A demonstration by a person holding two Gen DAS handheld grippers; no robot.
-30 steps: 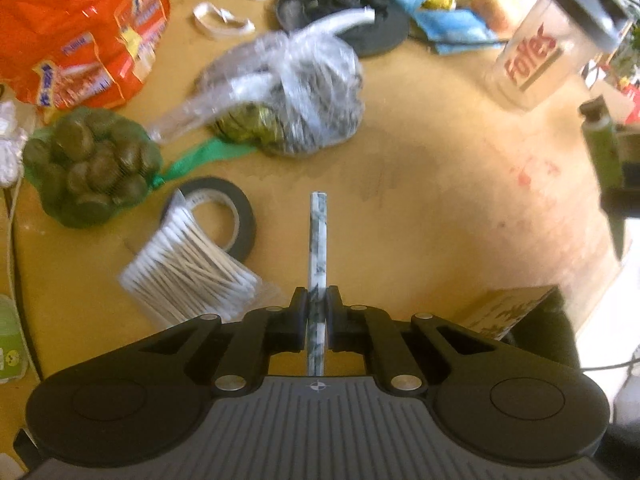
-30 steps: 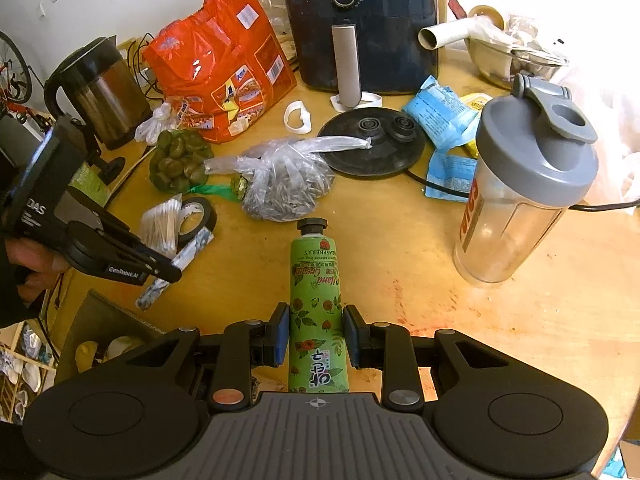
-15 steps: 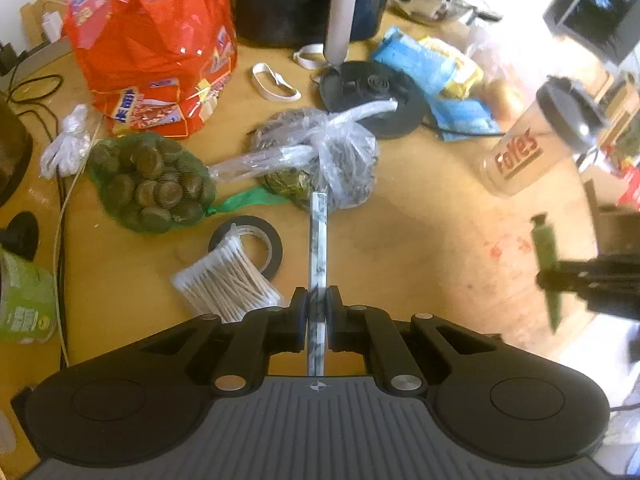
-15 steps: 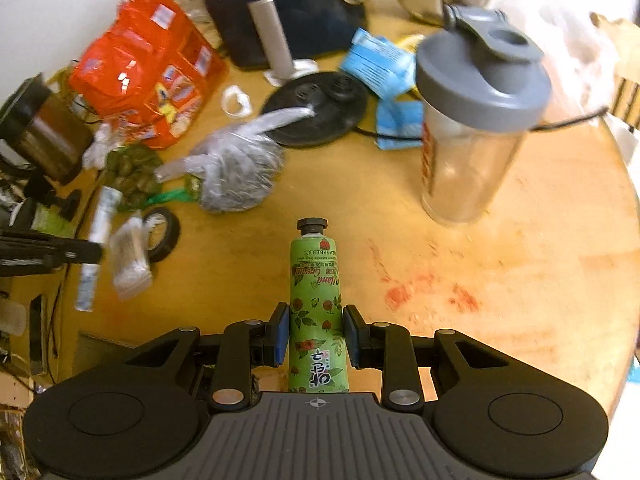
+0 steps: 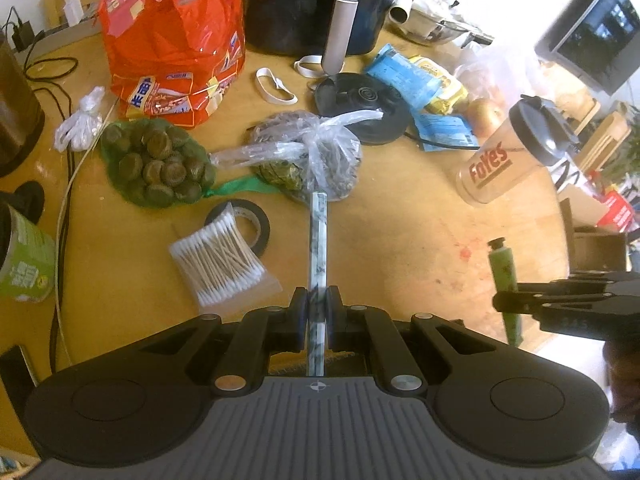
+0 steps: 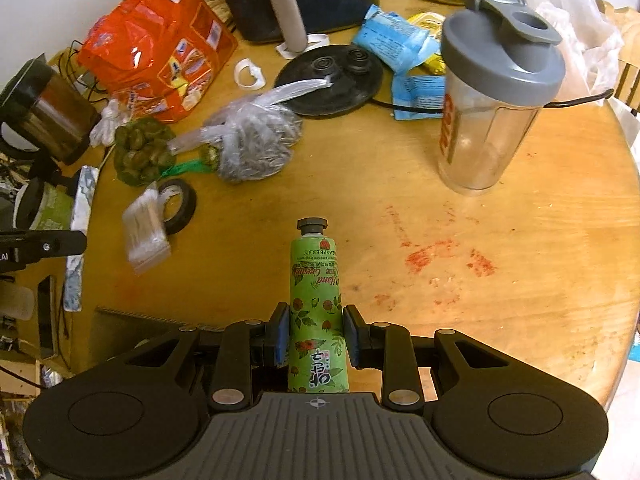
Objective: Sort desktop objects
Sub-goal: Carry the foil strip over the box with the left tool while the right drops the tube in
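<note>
Right now I have 2 items off the table at once. My left gripper (image 5: 316, 312) is pinched on a thin marbled stick (image 5: 319, 240), which pokes forward over the table (image 5: 400, 240) toward the clear bag of dark seeds (image 5: 320, 160). My right gripper (image 6: 316, 340) is clamped on the green hand cream tube (image 6: 316, 280), cap pointing away from me, held above the near edge of the table.

How far along the sorting is, I can only judge loosely. Both picked items are in the air, so neither sits in any sorted place at this moment. Near the table's front edge I see a brown box (image 6: 120, 328) partly hidden behind my right gripper; it may be where items go, but I cannot tell what it holds. Plenty lies loose on the table: a pack of cotton swabs (image 5: 218, 256) resting against a black tape roll (image 5: 248, 220), a green net of round nuts (image 5: 156, 164), the seed bag, an orange snack bag (image 5: 172, 40), blue packets (image 5: 416, 84) and a shaker bottle (image 6: 492, 100). Whether those belong where they are, I cannot say.

The stick is slim, straight and grey-white with dark mottling. The tube is bright green with red berry prints, "Hand Cream" lettering and a dark screw cap, and looks slightly squeezed.
</note>
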